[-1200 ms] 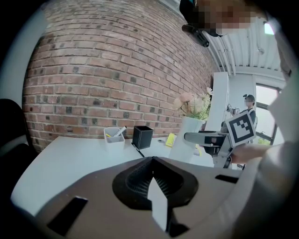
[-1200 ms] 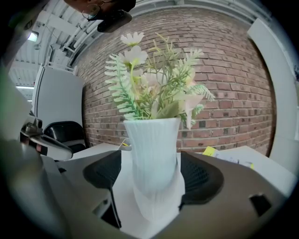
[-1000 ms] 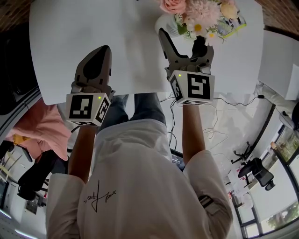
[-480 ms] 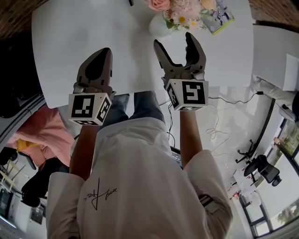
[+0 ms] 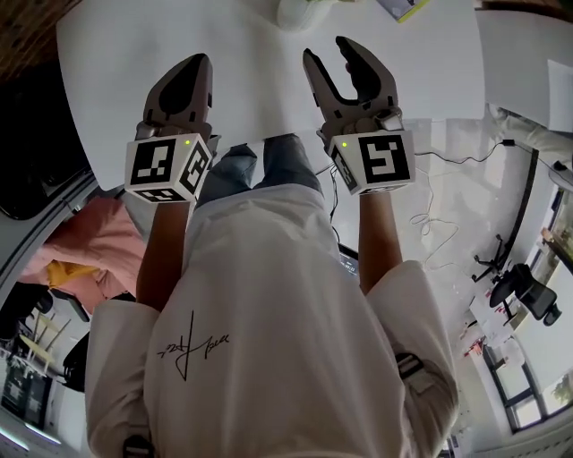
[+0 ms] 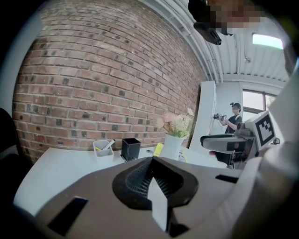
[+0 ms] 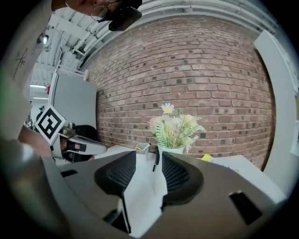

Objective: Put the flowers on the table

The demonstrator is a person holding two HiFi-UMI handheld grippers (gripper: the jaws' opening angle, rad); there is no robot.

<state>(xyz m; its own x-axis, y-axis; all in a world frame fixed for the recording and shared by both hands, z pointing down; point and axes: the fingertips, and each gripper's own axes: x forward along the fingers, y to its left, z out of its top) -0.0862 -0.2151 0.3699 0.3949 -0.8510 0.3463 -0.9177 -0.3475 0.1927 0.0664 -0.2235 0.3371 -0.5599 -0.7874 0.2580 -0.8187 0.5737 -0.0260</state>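
Flowers (image 7: 176,127) upright, dead ahead of right gripper (image 7: 157,163) | its jaws half-apart, just closing, empty | left gripper (image 6: 152,159) farther off, closed, empty

Flower vase (image 5: 300,12) partly beyond top edge

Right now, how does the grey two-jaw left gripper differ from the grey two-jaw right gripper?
The left gripper has its jaws shut together; the right gripper has its jaws apart, though they have just been closing, with nothing between them. The right gripper points at the white vase of flowers; the left gripper points off to its side. Both are empty and hover over the white table.
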